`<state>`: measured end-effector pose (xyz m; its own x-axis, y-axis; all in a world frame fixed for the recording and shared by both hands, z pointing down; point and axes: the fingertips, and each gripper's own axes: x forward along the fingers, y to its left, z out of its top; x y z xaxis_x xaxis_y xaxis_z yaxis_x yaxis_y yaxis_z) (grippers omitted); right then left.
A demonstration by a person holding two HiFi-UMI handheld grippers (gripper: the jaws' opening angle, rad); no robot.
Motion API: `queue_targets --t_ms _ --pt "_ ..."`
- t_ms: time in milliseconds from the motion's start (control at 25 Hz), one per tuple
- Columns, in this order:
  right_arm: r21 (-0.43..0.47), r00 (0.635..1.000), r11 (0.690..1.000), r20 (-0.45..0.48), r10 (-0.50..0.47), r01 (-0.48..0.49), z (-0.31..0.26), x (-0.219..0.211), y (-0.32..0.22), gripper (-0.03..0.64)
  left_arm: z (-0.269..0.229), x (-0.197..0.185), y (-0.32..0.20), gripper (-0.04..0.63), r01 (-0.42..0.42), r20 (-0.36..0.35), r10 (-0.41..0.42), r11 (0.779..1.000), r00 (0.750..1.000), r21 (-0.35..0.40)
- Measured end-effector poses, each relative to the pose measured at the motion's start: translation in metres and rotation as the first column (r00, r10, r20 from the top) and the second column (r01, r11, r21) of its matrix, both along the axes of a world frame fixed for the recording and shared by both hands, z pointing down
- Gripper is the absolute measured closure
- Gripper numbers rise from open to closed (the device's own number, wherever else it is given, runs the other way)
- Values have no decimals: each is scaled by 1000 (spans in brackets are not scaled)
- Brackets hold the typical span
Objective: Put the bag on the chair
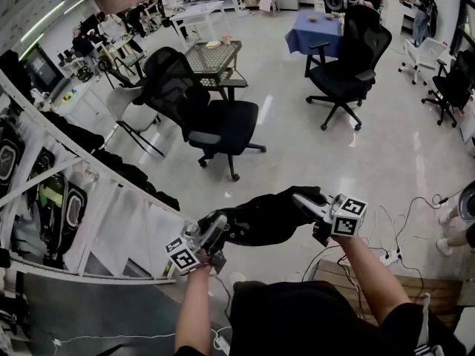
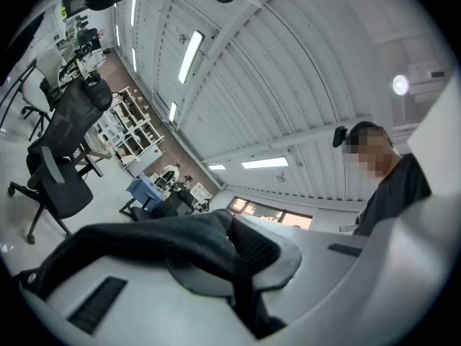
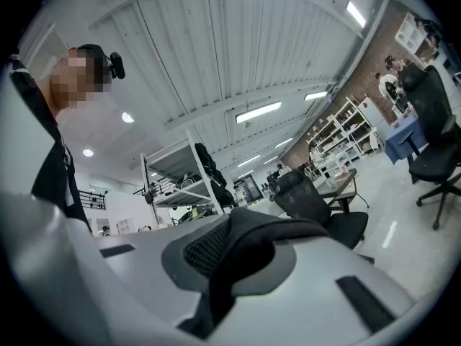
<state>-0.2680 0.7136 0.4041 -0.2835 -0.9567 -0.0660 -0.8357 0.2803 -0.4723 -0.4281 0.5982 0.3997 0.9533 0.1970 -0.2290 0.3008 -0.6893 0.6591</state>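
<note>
- Big workshop hall with a pale, glossy floor point(image 1: 297, 154); the head view looks steeply down on it.
- Far left: white rack point(image 1: 111, 191) with dark backpacks point(image 1: 56, 206) stowed on it.
- Left forearm point(image 1: 194, 310) comes up from the bottom edge and reaches forward. The left gripper point(image 1: 215, 233) sits at its end, nose tipped slightly upward, marker cube toward the camera.
- Left gripper view: jaws pinched tight on a fold of black cloth, the bag point(image 2: 180, 240). No gap shows between the pads.
- Bag point(image 1: 267, 217) in the head view: black and soft, slung in the air between the two grippers, in front of the person's body and clear of the floor.
- Its long axis runs across the view from gripper to gripper, with the right end a little higher in the picture.
- Chair point(image 1: 219, 124): black, mesh back, on castors. It stands beyond the bag and well apart from it, back to the left, seat to the right.
- Right forearm point(image 1: 367, 273) angles up and inward from the lower right. The right gripper point(image 1: 310, 202) is held about level, its cube facing up.
- Right gripper view: jaws pressed together on black bag cloth point(image 3: 266, 236), which bunches over the lower jaw.
- Right and back: second chair point(image 1: 349, 65) beside a table point(image 1: 315, 28) under a blue cloth; cables point(image 1: 393, 251) lie on the floor near the right gripper.
</note>
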Motion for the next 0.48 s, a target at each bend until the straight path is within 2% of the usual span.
queue_targets --t_ms 480 --pt "-19 999 1000 43 -1 2 0 9 -1 597 5 9 1 575 33 4 -33 999 999 -27"
